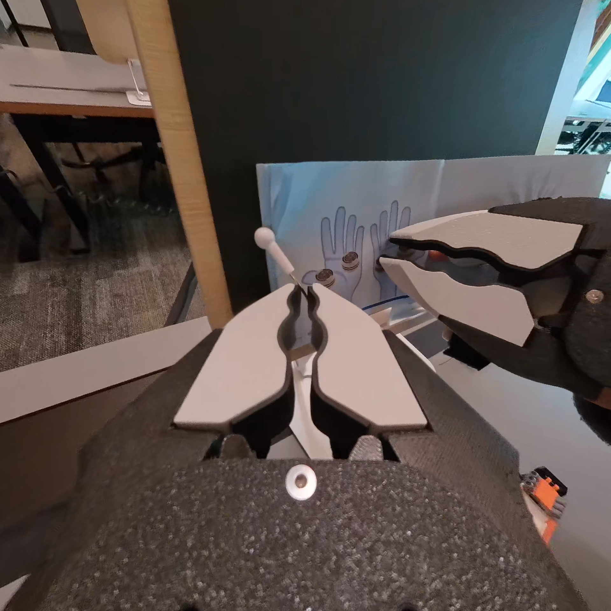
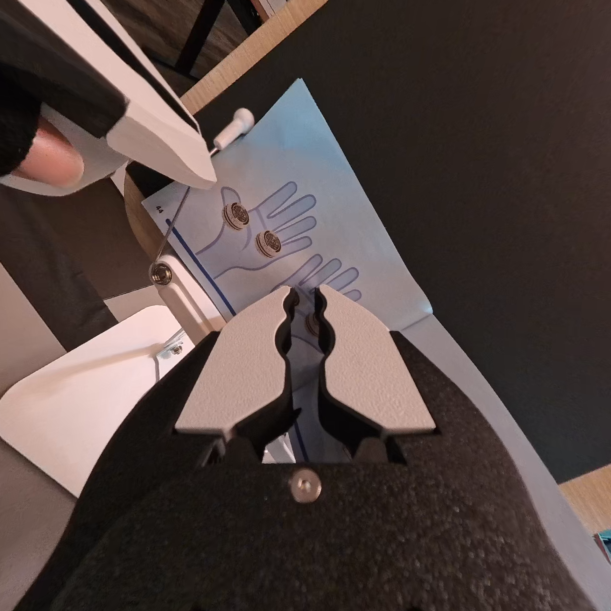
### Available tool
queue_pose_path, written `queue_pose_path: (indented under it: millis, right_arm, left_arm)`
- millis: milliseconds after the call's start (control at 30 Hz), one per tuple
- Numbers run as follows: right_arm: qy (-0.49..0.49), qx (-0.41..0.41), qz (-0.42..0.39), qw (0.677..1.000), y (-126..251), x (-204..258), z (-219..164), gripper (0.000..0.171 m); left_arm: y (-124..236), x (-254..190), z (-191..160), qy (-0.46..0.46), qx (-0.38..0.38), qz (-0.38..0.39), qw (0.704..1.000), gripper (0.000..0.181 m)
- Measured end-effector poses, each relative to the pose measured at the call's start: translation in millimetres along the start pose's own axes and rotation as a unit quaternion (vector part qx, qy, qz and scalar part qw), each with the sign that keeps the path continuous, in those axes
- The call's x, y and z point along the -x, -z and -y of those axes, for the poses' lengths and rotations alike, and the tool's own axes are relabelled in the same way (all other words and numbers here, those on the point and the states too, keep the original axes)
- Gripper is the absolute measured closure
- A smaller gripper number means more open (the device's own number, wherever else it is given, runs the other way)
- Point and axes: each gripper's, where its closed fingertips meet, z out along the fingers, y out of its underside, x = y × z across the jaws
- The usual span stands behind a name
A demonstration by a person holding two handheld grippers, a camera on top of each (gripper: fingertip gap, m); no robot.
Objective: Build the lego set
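Left gripper (image 1: pixel 301 291) has its fingers pinched shut on the page clip (image 1: pixel 279 256), a thin steel wire with a smooth white ball on its end. The wire runs up and away from the tips, slanting left, and its foot is a coil spring (image 2: pixel 161 274) on the white stand (image 2: pixel 82 363).

Right gripper (image 2: pixel 305 292) is the one nearer the booklet (image 1: pixel 463 191). Its fingers stand a narrow crack apart and seem to hold nothing, with the tips just off the pale blue page or touching it, I can't tell which. That page stands nearly upright, glossy and thin, with its bottom edge on the stand's ledge. The paper lies dead ahead of the right fingers, so a page turn looks like the job, and the clip probably has to stay clear of the sheet.

The model (image 1: pixel 542 496), orange and grey bricks, sits low on the surface (image 1: pixel 496 413), well apart from both grippers.
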Motion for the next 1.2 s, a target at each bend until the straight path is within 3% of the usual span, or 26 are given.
queue_pose_path:
  millis: [167,400,567,767,1000,1200]
  right_arm:
    - [-0.004,0.008,0.000,1.000,0,1,0,0.160]
    - [-0.009,0.008,0.003,1.000,0,2,0,0.161]
    - [-0.022,0.003,0.006,1.000,-1,2,1,0.162]
    - [-0.032,-0.001,0.010,0.999,-1,3,1,0.164]
    - [-0.030,-0.003,0.011,0.999,-2,3,1,0.162]
    - [-0.073,-0.040,0.032,0.996,10,0,7,0.153]
  left_arm:
    - [4,-15,3,-0.062,-0.035,0.013,0.997,0.179]
    - [-2,-23,4,-0.149,-0.023,0.059,0.987,0.179]
    - [2,-31,3,-0.238,-0.050,0.092,0.966,0.179]
    - [-5,-29,3,-0.245,-0.047,0.086,0.965,0.179]
    - [-4,-4,0,-0.153,-0.041,0.066,0.985,0.177]
    - [-3,-4,0,-0.176,-0.026,0.050,0.983,0.176]
